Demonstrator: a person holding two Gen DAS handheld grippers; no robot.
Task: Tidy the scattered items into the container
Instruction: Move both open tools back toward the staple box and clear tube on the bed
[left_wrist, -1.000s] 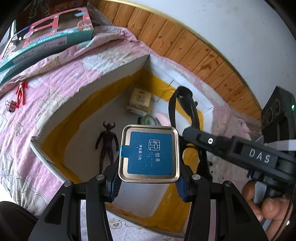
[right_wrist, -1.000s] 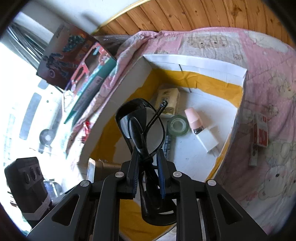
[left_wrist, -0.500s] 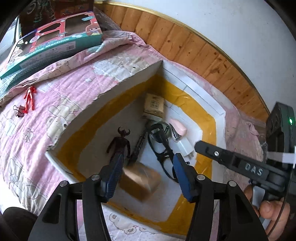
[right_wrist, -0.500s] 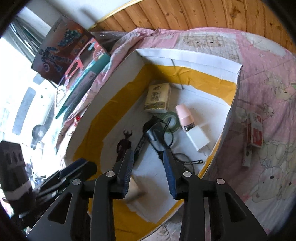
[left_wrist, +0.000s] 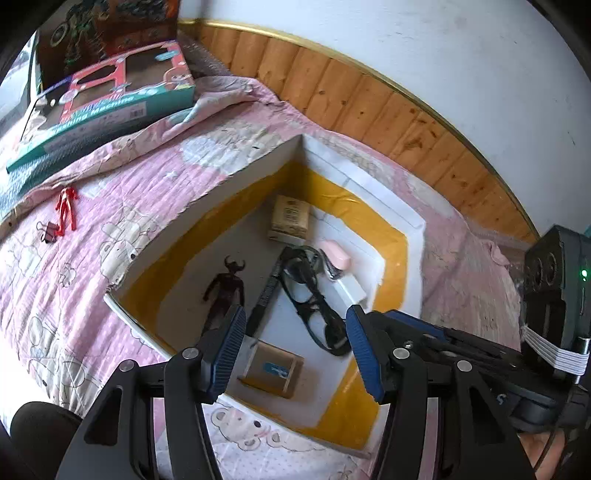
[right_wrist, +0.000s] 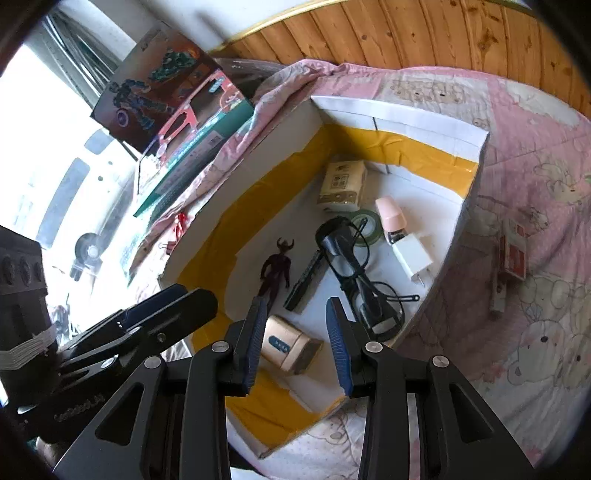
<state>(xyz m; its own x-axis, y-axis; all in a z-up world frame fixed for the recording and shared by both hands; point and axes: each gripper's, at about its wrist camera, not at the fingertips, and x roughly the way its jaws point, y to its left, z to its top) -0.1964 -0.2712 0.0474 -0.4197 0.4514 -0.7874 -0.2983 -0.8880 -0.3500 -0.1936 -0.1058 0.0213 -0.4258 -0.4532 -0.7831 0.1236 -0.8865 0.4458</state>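
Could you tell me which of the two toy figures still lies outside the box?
The small red figure on the pink quilt, beside a binder clip; the dark horned figure is inside the box.

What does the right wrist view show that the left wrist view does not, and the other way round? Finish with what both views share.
Only the right wrist view shows the red and white packet lying on the pink quilt outside the box, and the green tape roll inside it.

Only the left wrist view shows a black binder clip clearly, near the red figure.

Both show the white box holding the gold tin, black glasses and dark horned figure, with both grippers open.
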